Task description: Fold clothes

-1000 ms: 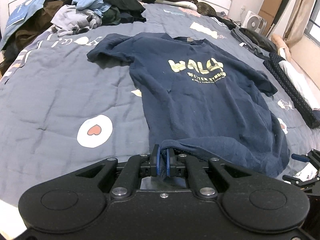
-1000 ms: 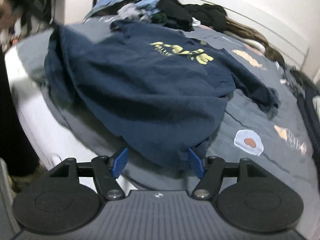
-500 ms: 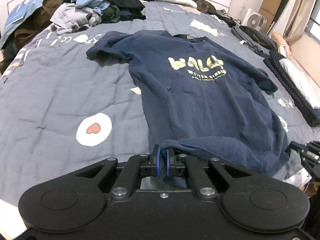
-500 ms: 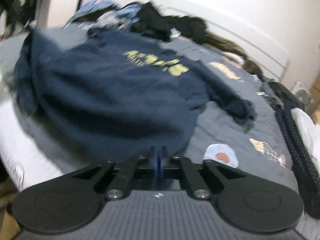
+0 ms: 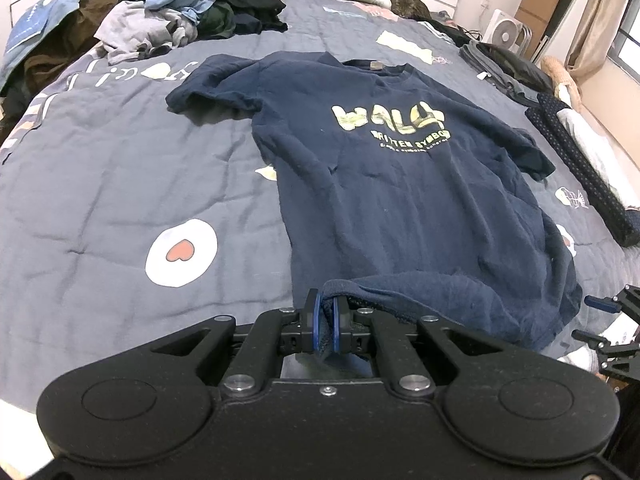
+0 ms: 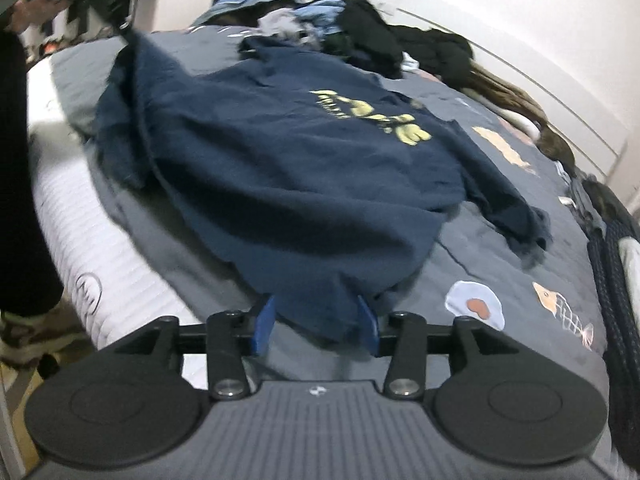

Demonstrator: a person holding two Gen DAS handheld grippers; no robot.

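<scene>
While the grey quilted bed (image 5: 100,184) is carrying everything, a navy T-shirt (image 5: 400,200) is lying spread face up across its middle, collar toward the headboard edge and hem reaching the near edge. Behind it, at the far left corner, a heap of unfolded clothes (image 5: 192,20) is piling up (blue, grey and black items mixed). Only the left wrist view is showing the darker folded garments (image 5: 580,152) running along the right edge; only the right wrist view is showing the white mattress side (image 6: 100,240) below the near edge. At the hem's left corner, the left gripper (image 5: 326,318) is clenching the fabric between its blue pads. At the hem's right corner, the right gripper (image 6: 316,322) is sitting released, its blue pads straddling the cloth without pinching it.
</scene>
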